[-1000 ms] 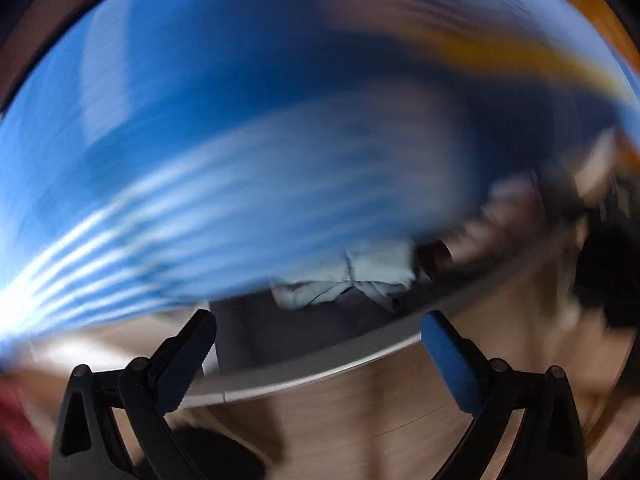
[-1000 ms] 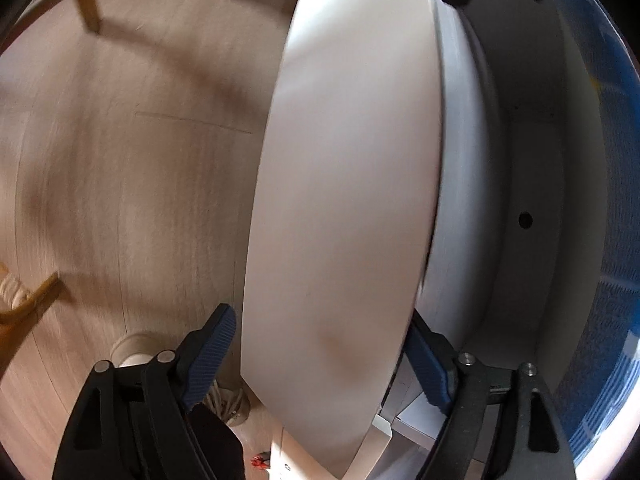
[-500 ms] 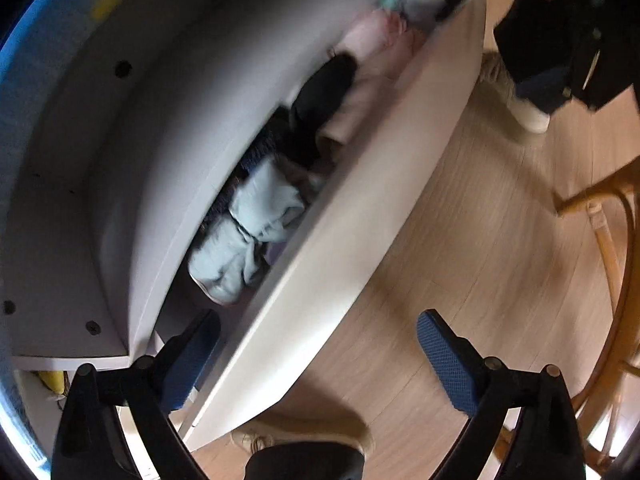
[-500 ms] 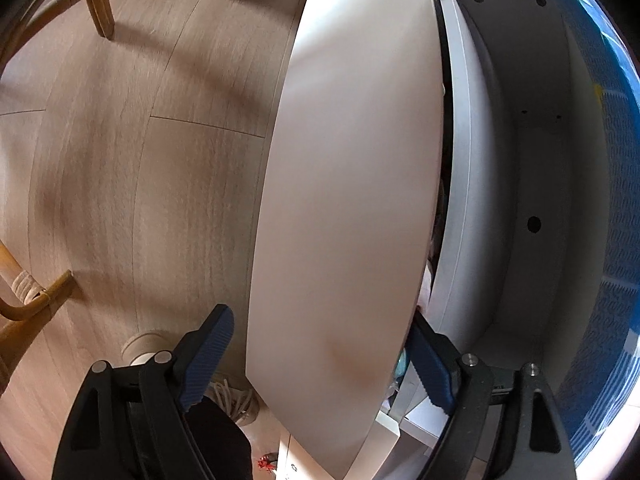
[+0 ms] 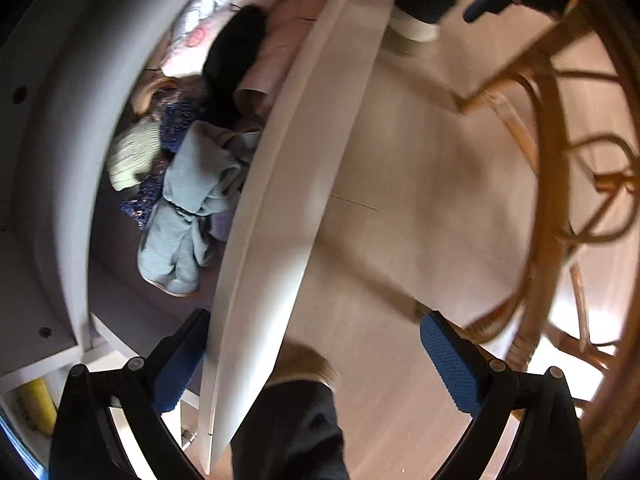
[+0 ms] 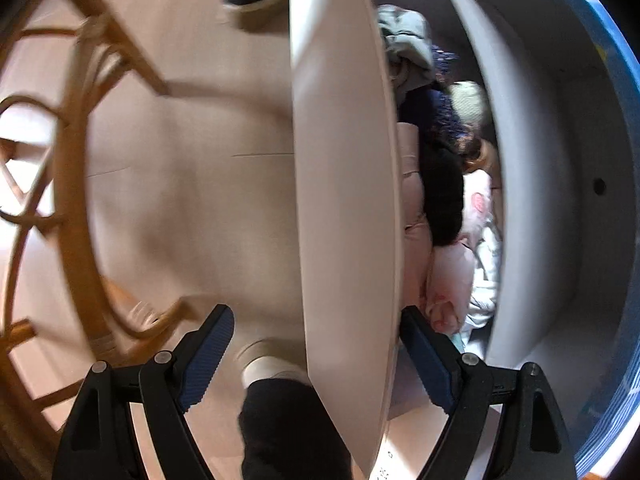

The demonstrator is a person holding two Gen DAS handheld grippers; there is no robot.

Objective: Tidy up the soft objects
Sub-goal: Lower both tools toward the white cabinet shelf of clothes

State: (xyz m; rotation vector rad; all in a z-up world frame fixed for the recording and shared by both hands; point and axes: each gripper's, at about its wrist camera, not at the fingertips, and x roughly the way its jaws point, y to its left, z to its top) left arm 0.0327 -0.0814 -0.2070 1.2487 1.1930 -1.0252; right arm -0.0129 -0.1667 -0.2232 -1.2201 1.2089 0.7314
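Swung off the blue blur, now looking down into the open drawer [image 5: 256,280]. Clothes [image 5: 192,192] heaped inside, left of its front panel. Left gripper [image 5: 316,356] wide, empty, straddling that panel. Right gripper [image 6: 316,344] likewise wide, gripping nothing. Sorting ready to begin.

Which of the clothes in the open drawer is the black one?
The fuzzy black garment, lying across the pale pink clothes; the light blue garment sits further along.
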